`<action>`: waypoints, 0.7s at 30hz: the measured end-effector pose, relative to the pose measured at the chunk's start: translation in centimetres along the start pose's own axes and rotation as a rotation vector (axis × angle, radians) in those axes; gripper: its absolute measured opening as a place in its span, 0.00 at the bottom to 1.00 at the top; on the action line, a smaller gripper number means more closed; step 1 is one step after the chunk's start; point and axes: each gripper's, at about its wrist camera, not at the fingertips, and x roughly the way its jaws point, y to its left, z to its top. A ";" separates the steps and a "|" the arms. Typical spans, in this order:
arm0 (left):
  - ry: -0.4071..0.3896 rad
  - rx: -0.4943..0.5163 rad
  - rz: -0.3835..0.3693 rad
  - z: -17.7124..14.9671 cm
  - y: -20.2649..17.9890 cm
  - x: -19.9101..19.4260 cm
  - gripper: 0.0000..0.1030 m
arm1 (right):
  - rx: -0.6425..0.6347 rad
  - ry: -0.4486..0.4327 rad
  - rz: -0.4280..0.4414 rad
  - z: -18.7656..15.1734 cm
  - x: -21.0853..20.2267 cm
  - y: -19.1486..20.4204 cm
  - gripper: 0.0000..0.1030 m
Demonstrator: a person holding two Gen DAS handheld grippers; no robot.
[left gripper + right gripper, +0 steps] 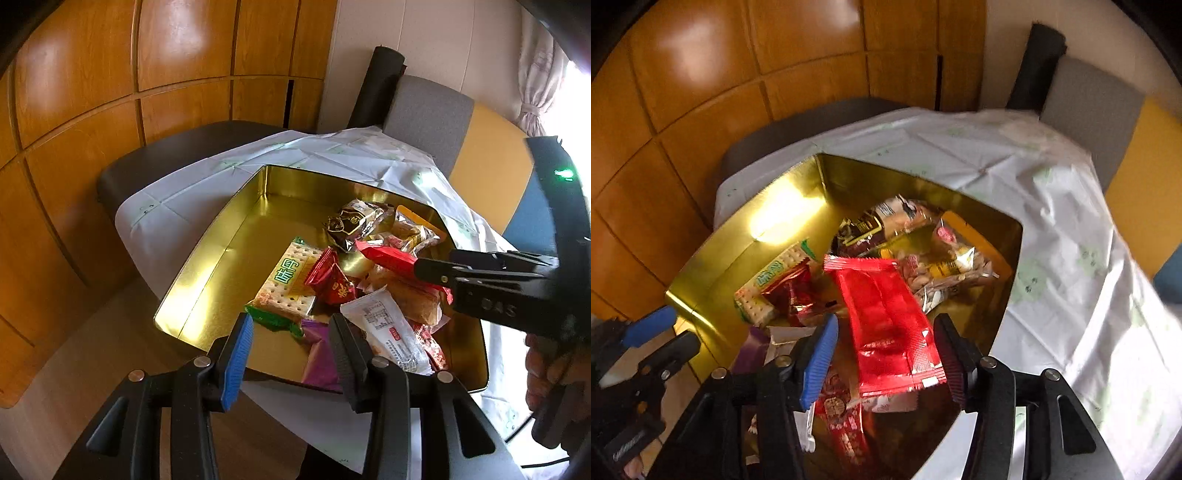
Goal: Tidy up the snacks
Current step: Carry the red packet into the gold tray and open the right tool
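Here the red packet lies between the jaws of the right gripper. Its long axis runs forward, away from the jaws and slanting a little towards the blue pad's side. Its near end sits level with the pads and its far end points over the middle of the gold tin. The jaws are spread: the dark pad meets one long edge of the packet, while the blue pad stands apart from the other edge. In the left wrist view the same packet juts straight out from the tips of these jaws.

The left gripper hovers at the tin's near rim, jaws spread and pinching nothing. One purple packet lies just beyond and between its pads. Further ahead of these jaws are:
- one green-and-white cracker packet;
- one white packet, just past the dark pad;
- one dark brown-and-gold packet, farthest ahead;
- small red packets, overlapping so that no sure count is possible.

Under the red packet's far end, one clear bag of nuts crowds the tin's floor. The single tin rests on a white cloth that covers the counter. A hand holds the right gripper's handle.
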 end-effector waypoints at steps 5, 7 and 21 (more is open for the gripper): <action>-0.004 0.015 0.006 0.0 -0.6 -0.3 0.42 | -0.018 0.050 -0.038 -0.3 1.6 0.6 0.33; -0.015 0.028 0.014 0.1 -0.7 -0.7 0.44 | -0.008 0.050 -0.067 -0.5 2.2 0.3 0.33; -0.082 0.071 0.065 0.5 -2.0 -2.8 0.46 | 0.097 -0.079 -0.037 -2.6 -3.6 0.1 0.45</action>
